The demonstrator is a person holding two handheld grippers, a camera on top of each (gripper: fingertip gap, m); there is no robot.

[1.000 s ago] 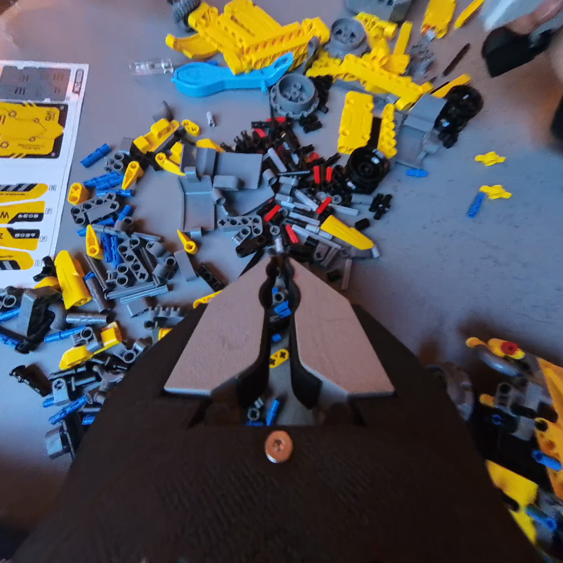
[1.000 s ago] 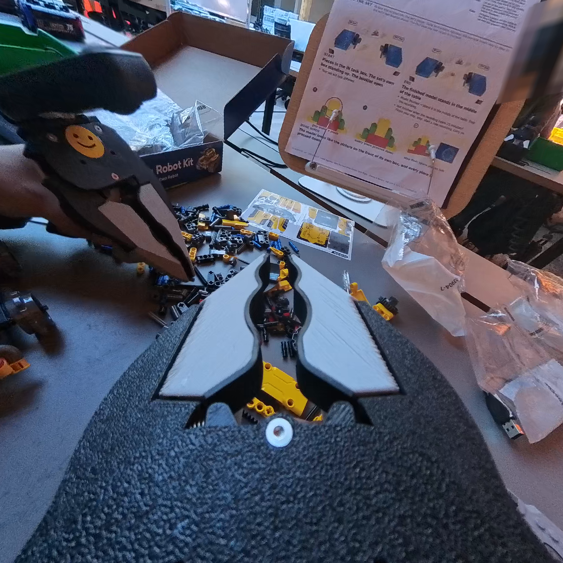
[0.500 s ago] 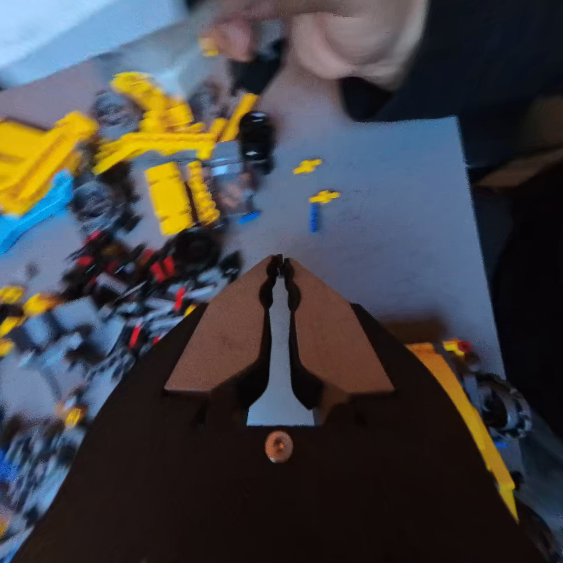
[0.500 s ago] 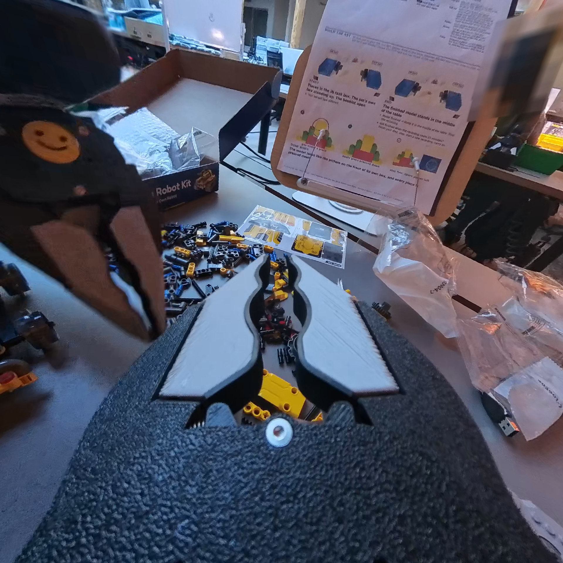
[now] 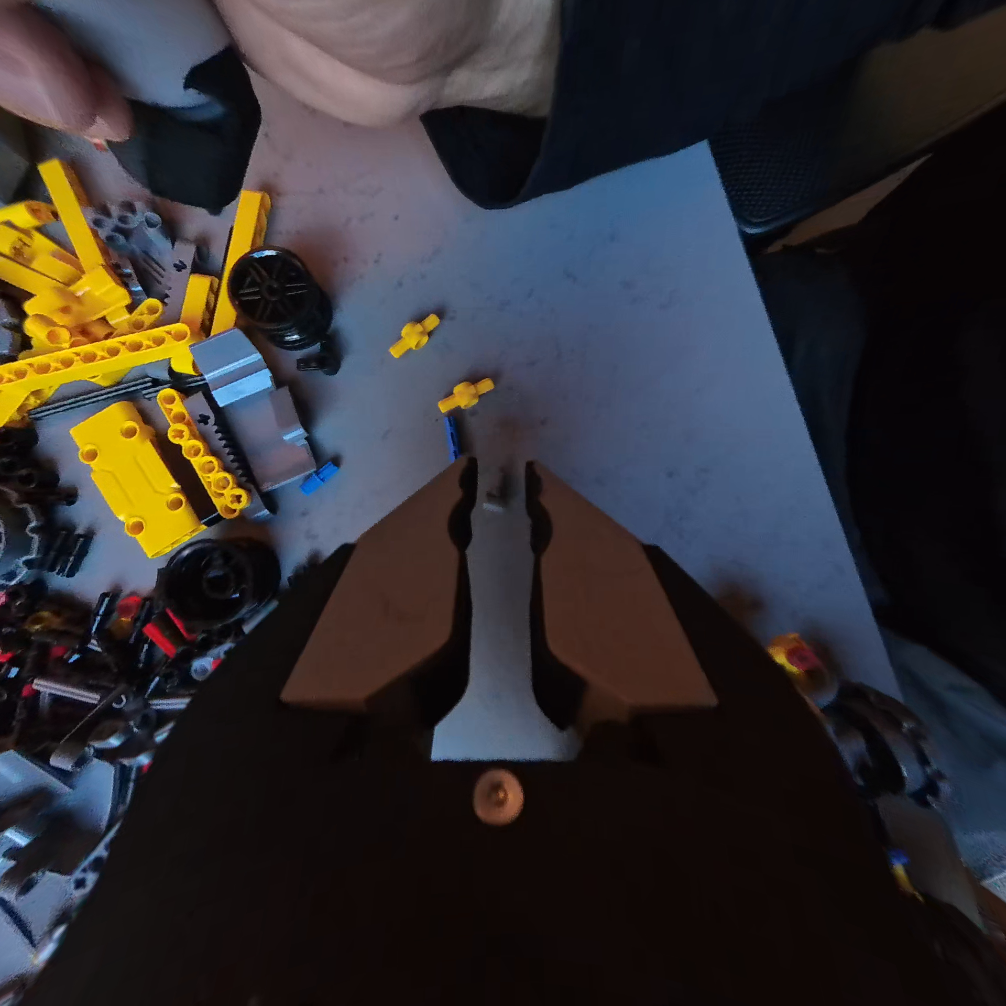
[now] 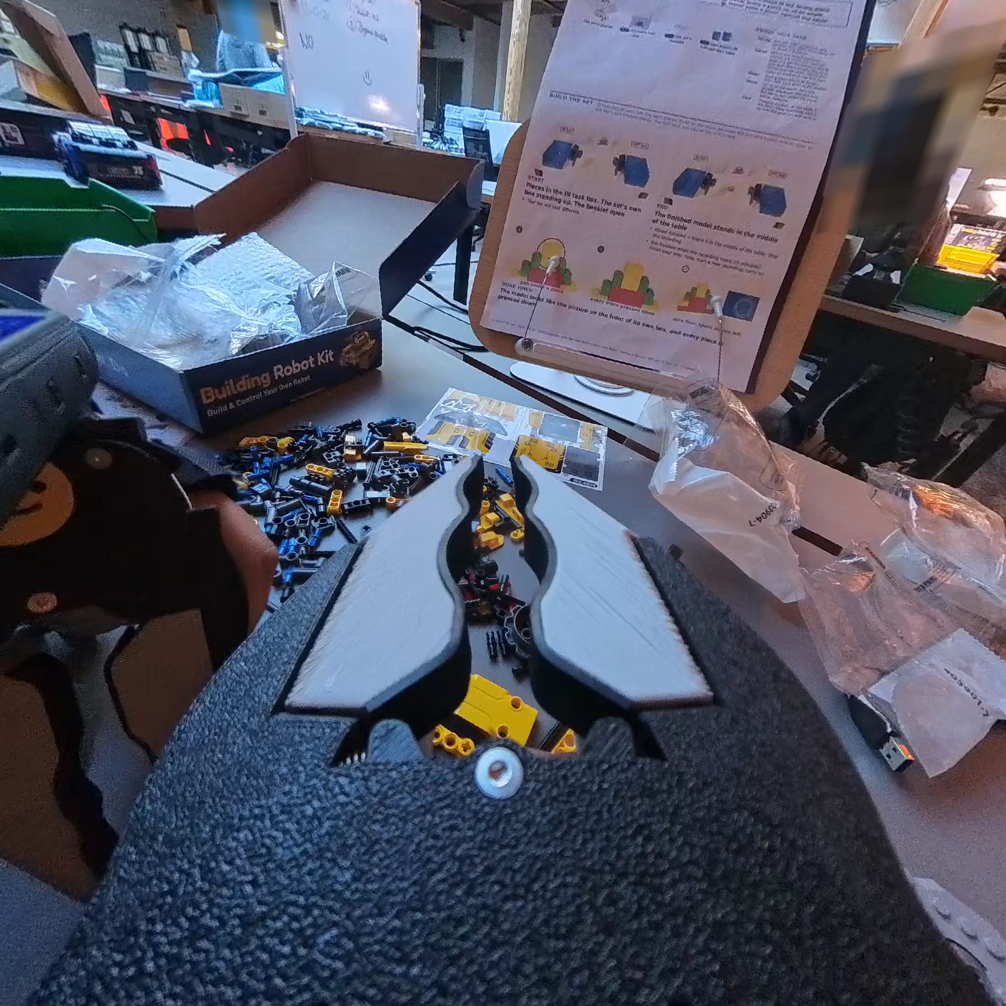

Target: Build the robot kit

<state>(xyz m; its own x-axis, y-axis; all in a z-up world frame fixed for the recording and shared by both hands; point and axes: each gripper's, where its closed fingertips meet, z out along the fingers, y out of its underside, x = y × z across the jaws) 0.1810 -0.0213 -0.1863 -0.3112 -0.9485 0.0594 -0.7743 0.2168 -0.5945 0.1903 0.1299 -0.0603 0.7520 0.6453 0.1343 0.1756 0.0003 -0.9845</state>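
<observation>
My left gripper (image 5: 501, 464) hangs over bare grey table (image 5: 626, 326) with its jaws a little apart and nothing in them. A small grey pin (image 5: 496, 492) lies on the table in the gap between the tips. A blue pin (image 5: 452, 438) and two yellow cross connectors (image 5: 466, 394) (image 5: 413, 336) lie just beyond the tips. My right gripper (image 6: 498, 461) is slightly open and empty above a pile of small black, blue and yellow parts (image 6: 326, 479). A yellow block (image 6: 492, 707) shows under its jaws. The left gripper also shows at the left of the right wrist view (image 6: 98, 544).
Yellow beams (image 5: 98, 354), a grey housing (image 5: 250, 413) and black wheels (image 5: 272, 294) (image 5: 218, 582) lie left of the left gripper. A person's hand (image 5: 354, 49) is at the top. A kit box (image 6: 261, 370), sticker sheet (image 6: 544, 441), instruction stand (image 6: 669, 190) and plastic bags (image 6: 724, 490) lie beyond. One gripper's finger ends stand about 20 cm off the other's. About 12 cm separates my left fingertips from the yellow block (image 6: 492, 707). It is also in sight in the left wrist view (image 5: 119, 462).
My left gripper swung right from the parts pile to bare table and its jaws opened; a small grey pin now lies between the tips. The right gripper stayed over the pile.
</observation>
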